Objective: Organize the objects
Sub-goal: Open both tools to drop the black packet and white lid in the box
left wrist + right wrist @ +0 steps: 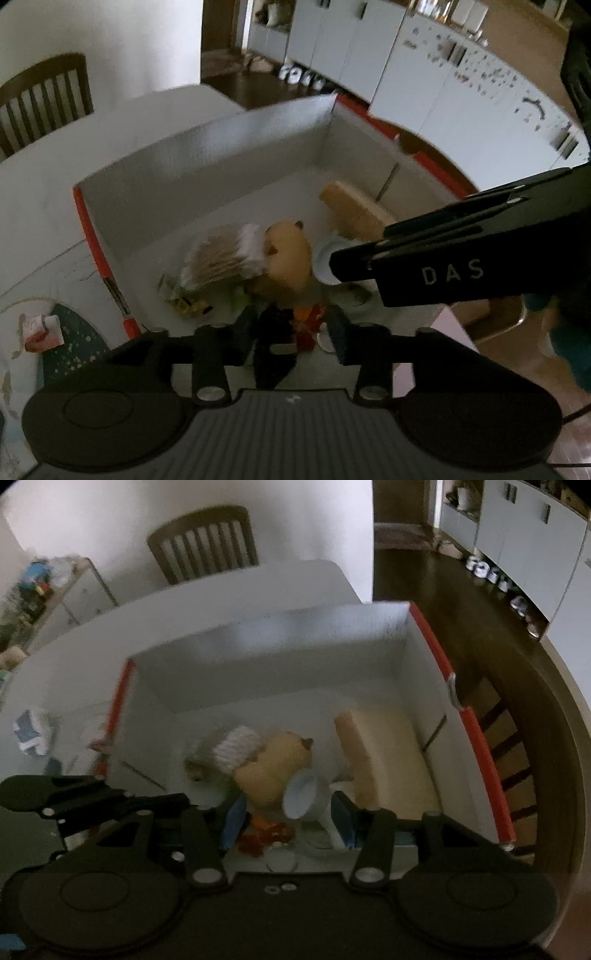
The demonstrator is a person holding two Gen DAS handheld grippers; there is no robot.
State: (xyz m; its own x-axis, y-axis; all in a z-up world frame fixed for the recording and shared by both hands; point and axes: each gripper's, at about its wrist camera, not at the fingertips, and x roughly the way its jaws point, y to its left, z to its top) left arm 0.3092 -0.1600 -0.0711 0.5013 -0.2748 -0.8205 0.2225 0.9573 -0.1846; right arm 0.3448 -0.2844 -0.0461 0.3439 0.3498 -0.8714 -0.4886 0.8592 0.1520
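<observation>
Both grippers, left gripper [291, 328] and right gripper [290, 825], hang part-open and empty over the box [424, 686]; plush toy [273, 768] and cup [303, 794] lie just below, cup nearer the right.

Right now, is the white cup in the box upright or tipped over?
Tipped over. The white cup lies on its side against the plush toy, its open mouth facing sideways.

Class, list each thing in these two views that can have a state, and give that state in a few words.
Box: open-topped, partly filled.
Plush toy: lying in the box.
Cup: tipped on its side.
Sponge: lying by the box wall.
Left tool: open, empty.
Right tool: open, empty.
</observation>
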